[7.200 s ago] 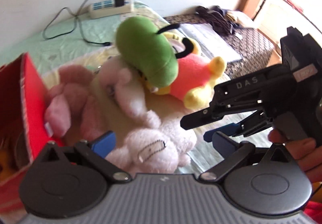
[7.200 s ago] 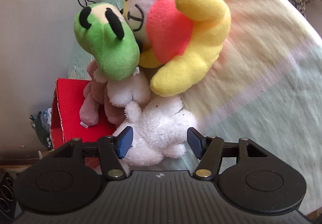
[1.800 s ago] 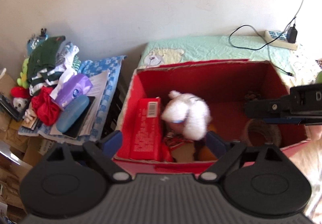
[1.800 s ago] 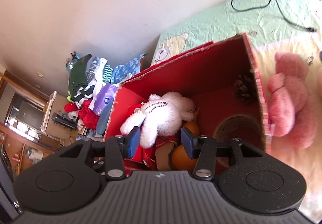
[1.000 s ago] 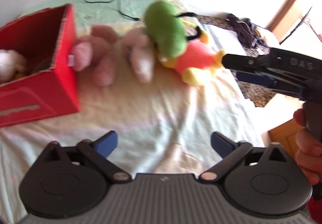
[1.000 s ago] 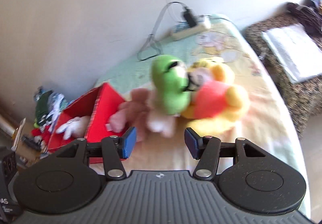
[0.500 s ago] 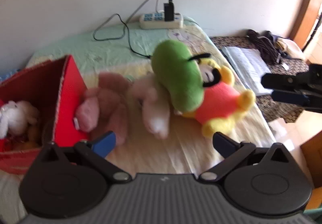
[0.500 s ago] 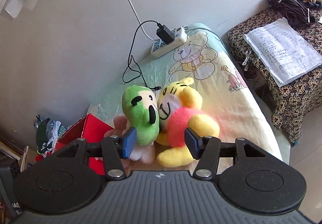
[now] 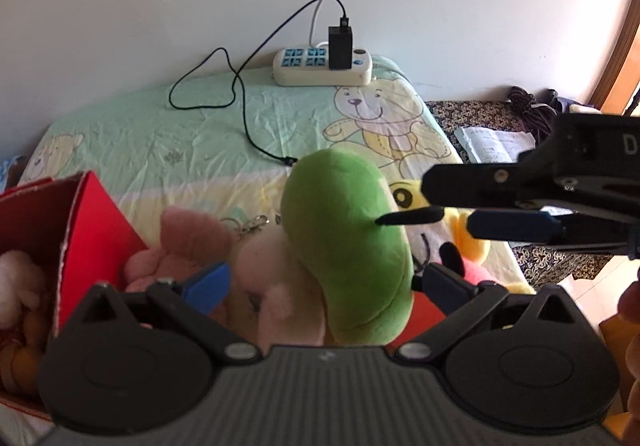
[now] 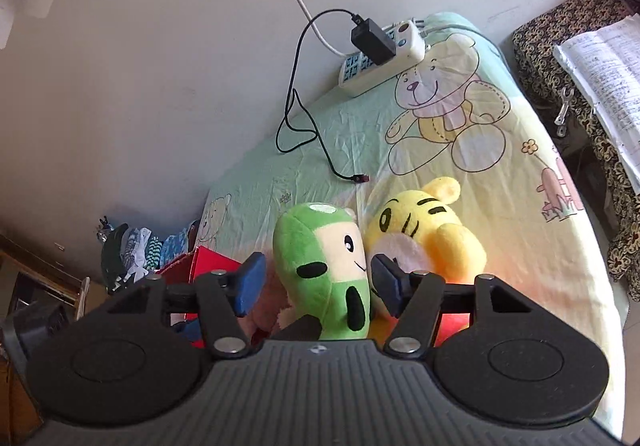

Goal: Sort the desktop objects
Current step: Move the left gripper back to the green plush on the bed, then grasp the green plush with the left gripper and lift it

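Note:
A green plush toy point(image 9: 348, 246) lies on the bed between a pale pink plush point(image 9: 272, 278) and a yellow tiger plush point(image 10: 432, 230). A darker pink plush point(image 9: 188, 242) leans on the red box point(image 9: 92, 221) at the left; a white plush point(image 9: 16, 282) lies inside it. My left gripper point(image 9: 326, 284) is open, its fingers either side of the green and pale pink plush. My right gripper point(image 10: 318, 282) is open around the green plush point(image 10: 324, 266) from above. It shows in the left wrist view point(image 9: 516, 226) at the right.
A white power strip point(image 9: 324, 67) with a black charger and cable lies at the bed's far edge by the wall. A patterned stand with papers point(image 10: 600, 69) stands to the right of the bed. Clothes point(image 10: 128, 246) are piled left of the box.
Both grippers have moved in closer to the plush pile; the green plush now sits between each gripper's fingers. Earlier the white plush was carried from the pile into the red box.

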The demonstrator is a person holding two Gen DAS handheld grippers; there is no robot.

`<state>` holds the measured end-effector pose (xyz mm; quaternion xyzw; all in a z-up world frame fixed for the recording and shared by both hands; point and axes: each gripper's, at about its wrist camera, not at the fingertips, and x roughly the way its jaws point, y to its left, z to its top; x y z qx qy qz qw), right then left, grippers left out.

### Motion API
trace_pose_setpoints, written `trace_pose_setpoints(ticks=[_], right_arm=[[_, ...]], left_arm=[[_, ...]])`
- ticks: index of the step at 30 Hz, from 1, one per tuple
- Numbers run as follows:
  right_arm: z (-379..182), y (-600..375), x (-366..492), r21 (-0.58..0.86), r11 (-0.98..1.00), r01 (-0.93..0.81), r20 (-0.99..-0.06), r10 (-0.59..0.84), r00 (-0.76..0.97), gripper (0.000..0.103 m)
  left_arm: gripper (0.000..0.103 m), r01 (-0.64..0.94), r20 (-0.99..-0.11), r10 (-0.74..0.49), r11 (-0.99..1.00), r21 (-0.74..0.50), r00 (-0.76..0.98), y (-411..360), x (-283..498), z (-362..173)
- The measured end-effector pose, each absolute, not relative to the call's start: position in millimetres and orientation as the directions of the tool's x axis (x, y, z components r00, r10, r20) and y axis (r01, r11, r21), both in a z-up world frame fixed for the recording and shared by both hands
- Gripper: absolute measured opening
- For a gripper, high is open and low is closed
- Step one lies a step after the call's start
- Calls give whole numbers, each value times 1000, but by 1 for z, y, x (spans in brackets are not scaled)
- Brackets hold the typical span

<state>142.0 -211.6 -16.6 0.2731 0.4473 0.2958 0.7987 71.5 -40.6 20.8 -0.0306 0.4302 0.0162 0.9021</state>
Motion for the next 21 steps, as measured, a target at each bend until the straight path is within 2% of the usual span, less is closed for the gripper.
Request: trace_pose_setpoints(ticks=[4,6,8,14,21], right_arm=[[-34,-197,158,715,666,-214,-568,731,378,64],[-42,-191,164,710,674,-205,-586,727,359,64],[-48,-185,168,713,672,-200,-594,730,337,61],[-58,-180,170,748,641,-173,-581,758,296,52],[-41,-193,151,763,620,-185,-549,771,322,39]], left_arm=[[98,-64,-793,-52,992,-113,607,-34,83,11],[83,-58,-808,-73,990,-131,584,-32,87,6],[77,-45,-818,-128,982,-184,561,-29,91,2],[57,-1,-811,-151,983,-184,566,-32,88,6],[55,55,-782,-181,981,-185,597,-34,68,23]])
